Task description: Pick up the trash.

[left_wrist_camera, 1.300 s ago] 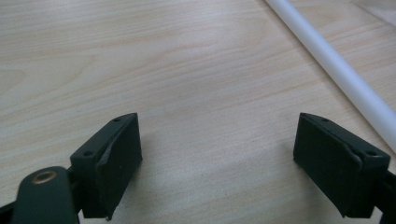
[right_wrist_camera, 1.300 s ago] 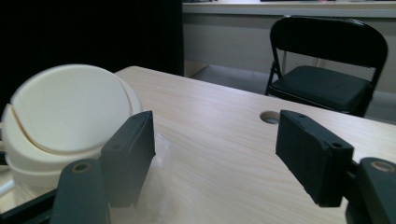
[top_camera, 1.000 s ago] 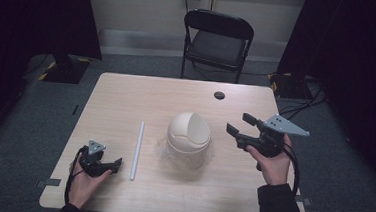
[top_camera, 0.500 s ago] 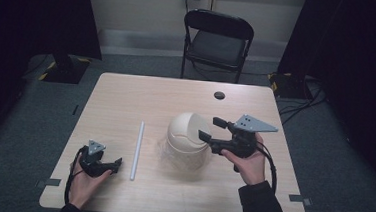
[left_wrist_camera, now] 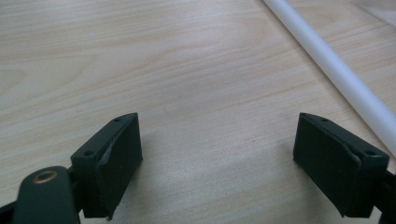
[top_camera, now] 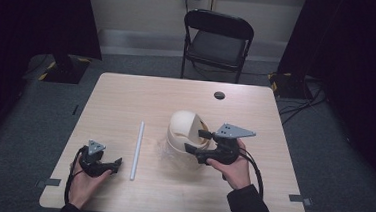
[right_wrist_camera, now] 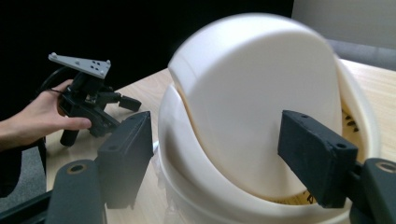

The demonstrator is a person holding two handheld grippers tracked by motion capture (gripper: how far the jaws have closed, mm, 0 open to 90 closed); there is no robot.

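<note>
A cream domed bin lid (top_camera: 184, 128) with a swing flap sits near the middle of the wooden table (top_camera: 126, 101). My right gripper (top_camera: 195, 140) is open at the lid's right side, its jaws straddling the dome. In the right gripper view the lid (right_wrist_camera: 252, 93) is close up between the two black jaws, and I cannot tell whether they touch it. A white tube (top_camera: 137, 149) lies left of the lid. My left gripper (top_camera: 116, 162) rests open on the table at the front left, with the tube (left_wrist_camera: 336, 70) just beyond its right jaw.
A black folding chair (top_camera: 220, 38) stands behind the table. A round cable hole (top_camera: 219, 95) is near the table's far edge. The other hand's gripper (right_wrist_camera: 88, 100) shows at the left of the right gripper view. Dark curtains flank the room.
My right gripper has moved left from the table's right side up to the lid, and its jaws now straddle the dome. The left gripper has stayed put.
</note>
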